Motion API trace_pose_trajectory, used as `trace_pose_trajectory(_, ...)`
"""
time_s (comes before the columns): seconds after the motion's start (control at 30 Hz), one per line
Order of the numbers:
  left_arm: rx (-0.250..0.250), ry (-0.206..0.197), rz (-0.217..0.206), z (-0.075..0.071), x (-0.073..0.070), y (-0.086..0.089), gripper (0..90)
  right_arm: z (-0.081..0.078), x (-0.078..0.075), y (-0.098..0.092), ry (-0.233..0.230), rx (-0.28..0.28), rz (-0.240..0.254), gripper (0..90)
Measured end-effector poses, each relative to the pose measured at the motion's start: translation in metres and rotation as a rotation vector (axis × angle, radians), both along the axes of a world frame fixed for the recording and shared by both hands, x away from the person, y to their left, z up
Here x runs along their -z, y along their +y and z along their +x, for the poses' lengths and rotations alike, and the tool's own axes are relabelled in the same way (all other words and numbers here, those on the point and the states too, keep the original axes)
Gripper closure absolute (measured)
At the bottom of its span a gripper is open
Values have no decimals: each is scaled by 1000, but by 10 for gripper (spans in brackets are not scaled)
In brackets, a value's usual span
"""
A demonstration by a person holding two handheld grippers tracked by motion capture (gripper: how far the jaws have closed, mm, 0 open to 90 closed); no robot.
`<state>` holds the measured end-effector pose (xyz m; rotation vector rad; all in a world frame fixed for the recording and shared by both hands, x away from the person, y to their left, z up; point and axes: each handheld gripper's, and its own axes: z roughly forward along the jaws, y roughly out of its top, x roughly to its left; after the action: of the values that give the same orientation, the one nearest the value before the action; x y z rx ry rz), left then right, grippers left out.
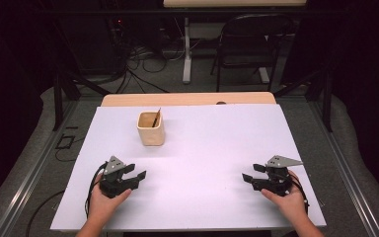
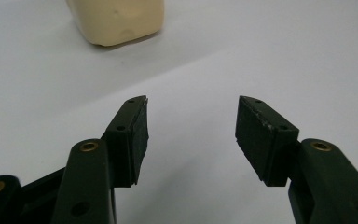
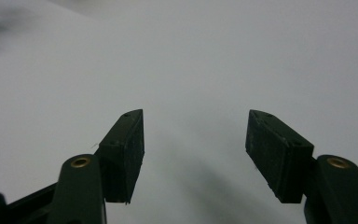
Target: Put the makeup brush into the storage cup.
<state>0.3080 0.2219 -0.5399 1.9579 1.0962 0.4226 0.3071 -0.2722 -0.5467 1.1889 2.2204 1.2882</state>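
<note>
The cream cup [image 1: 151,129], a squarish holder with rounded corners and a dark thin stick [image 1: 156,118] leaning inside it, stands on the white table [image 1: 207,148] toward the far left. My left gripper [image 1: 139,177] rests near the front edge, well apart from the cup, jaws spread with nothing between them; my right gripper [image 1: 246,178] (at the opposite side) is likewise parted and empty. The high view gives the cup's mouth and the stick; my left gripper view shows its rounded base [image 2: 116,21] on the sheet.
</note>
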Motion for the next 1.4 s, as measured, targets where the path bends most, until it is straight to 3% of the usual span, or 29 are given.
trace_pose_trajectory(0.3, -6, 2, -5, -1, 1, 2, 441, -1, 1, 2, 24, -13, -29, 371)
trace_pose_trajectory(0.67, -2, 4, 10, -2, 2, 0, 441, -2, 4, 6, 20, -28, -32, 372)
trace_pose_trajectory(1.4, -5, 7, -3, -3, 3, 0, 441, -4, 2, 5, 28, -29, -38, 374)
